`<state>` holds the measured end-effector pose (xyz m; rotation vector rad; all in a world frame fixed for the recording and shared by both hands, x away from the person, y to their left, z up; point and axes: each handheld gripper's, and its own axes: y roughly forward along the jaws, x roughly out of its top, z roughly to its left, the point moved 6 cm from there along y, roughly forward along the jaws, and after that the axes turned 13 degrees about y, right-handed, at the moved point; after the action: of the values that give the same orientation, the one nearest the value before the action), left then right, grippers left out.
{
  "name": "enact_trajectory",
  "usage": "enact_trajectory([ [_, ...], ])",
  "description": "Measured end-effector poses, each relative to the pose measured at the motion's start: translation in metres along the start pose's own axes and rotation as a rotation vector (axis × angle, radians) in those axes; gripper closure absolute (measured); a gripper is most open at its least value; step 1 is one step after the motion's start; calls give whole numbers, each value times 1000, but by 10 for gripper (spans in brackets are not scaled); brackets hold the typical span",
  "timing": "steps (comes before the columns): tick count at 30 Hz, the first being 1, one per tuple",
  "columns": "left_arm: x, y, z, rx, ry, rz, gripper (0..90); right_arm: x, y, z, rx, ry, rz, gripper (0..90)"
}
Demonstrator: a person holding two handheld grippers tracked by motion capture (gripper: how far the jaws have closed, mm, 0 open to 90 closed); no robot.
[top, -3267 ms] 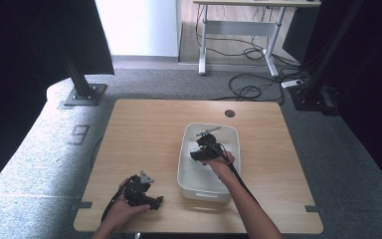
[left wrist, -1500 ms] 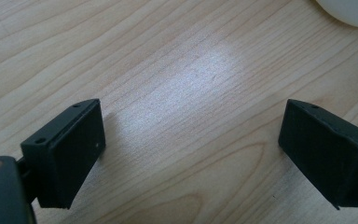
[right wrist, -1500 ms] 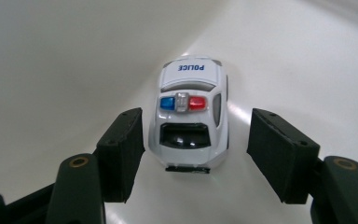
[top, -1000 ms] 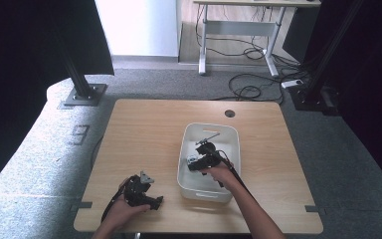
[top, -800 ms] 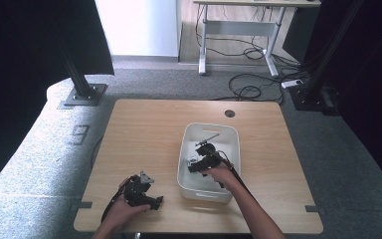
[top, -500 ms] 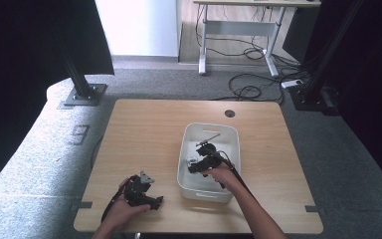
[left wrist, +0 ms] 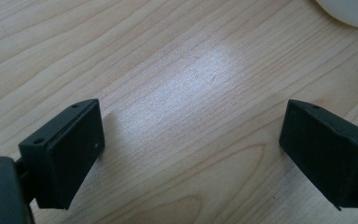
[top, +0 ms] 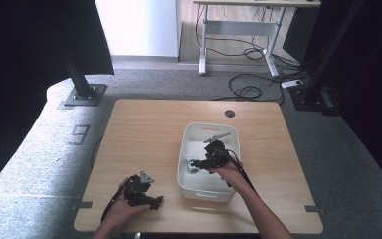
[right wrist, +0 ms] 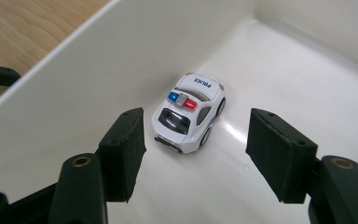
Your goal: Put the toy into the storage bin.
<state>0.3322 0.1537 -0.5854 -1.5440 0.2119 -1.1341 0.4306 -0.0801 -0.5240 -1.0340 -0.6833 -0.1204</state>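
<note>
Left claw [top: 151, 199] rests on the bench [top: 144, 134] left of the white tub [top: 231, 133], jaws wide apart, nothing between them. Your right claw [right wrist: 193, 154] hangs inside the tub, jaws spread, nothing gripped. Toy police car [right wrist: 189, 112] sits on the tub floor just ahead of the jaws, beside the tub's left wall. Looks like a pick approach: ease forward, straddle the car's flanks, then close. That left wall crowds one jaw.
</note>
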Motion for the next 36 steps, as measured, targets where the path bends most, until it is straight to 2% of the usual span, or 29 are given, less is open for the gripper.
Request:
enact_trajectory([
  [7,0,0,0,-2,1,1,64,-2,-25,-3,16,-24,-57,366],
  [18,0,1,1,-3,5,-2,57,-10,-50,-14,26,-23,-118,373],
  [30,0,1,1,-3,4,-1,57,-30,-88,-43,9,-5,-212,380],
  [36,0,1,1,-3,3,-1,57,-42,-97,-58,-2,14,-237,383],
])
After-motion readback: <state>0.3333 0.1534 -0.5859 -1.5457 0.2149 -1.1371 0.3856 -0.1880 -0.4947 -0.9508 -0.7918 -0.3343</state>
